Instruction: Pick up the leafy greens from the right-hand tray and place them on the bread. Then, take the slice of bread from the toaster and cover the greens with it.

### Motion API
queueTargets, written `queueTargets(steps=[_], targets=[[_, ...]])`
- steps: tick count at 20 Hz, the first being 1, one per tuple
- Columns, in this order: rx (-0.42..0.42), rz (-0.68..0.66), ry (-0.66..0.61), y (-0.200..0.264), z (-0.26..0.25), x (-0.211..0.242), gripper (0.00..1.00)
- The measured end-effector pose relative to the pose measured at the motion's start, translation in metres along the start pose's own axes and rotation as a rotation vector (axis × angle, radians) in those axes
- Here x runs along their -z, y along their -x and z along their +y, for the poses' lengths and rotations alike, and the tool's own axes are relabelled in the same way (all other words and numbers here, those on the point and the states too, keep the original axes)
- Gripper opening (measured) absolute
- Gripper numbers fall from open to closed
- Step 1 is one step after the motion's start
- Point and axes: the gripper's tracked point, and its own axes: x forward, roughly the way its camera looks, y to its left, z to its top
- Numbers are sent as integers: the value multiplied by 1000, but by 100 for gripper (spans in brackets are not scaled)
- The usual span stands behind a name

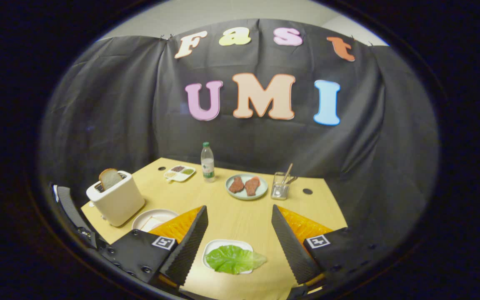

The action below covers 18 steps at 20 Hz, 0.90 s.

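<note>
A green leaf (234, 259) lies on a small white tray (213, 249) on the wooden table, low between my two fingers. My gripper (238, 211) hangs open above it, touching nothing. Left of the left finger (190, 246) stands a white plate (152, 217) with a pale bread slice on it, partly hidden by the finger. Further left a white toaster (117, 200) stands with a bread slice (109, 178) sticking up out of its slot.
Beyond the fingers sit a pale blue plate with two pieces of meat (246, 186), a glass with utensils (281, 186), a water bottle (207, 162) and a small divided sauce dish (179, 173). Black cloth walls the table's far side.
</note>
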Motion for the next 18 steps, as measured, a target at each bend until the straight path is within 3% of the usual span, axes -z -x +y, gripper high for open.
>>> queueTargets(steps=[9, 14, 18], targets=[[-142, 361, -99, -40, -32, 117, 98], [-137, 546, -222, -65, -57, 182, 96], [-141, 612, -271, -85, -71, 209, 96]])
